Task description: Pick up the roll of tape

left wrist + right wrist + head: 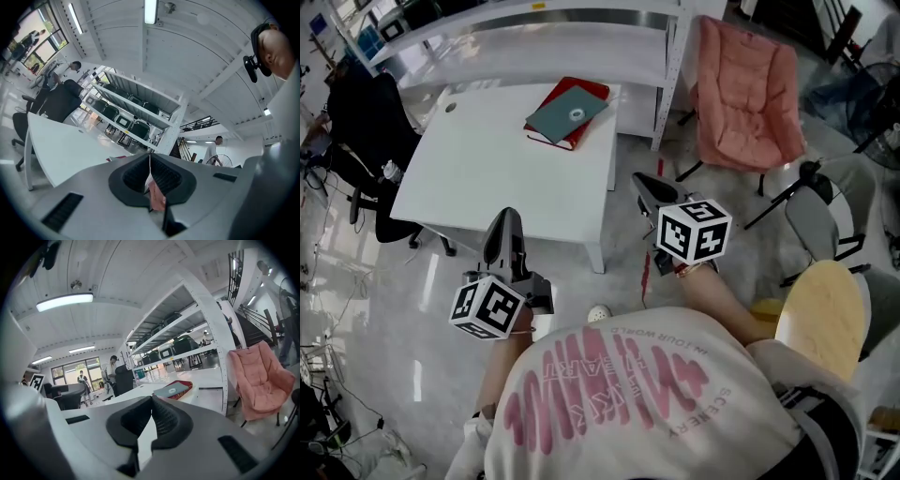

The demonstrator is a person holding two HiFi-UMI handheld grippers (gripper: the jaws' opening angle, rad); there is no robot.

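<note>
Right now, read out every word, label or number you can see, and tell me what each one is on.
"IN YOUR WORLD": upside down on the person's T-shirt.
"SCENERY": same T-shirt, near the shoulder.
Large pink lettering on the T-shirt: too distorted to read.
Marker cubes on the left gripper and right gripper: patterns only, no words.
Teal book, red book: no legible print.

- We note a small ring [576, 113] on the grey book [565, 114], too small for us to confirm as tape.
- The red book [586, 92] beneath lies mostly covered.
</note>
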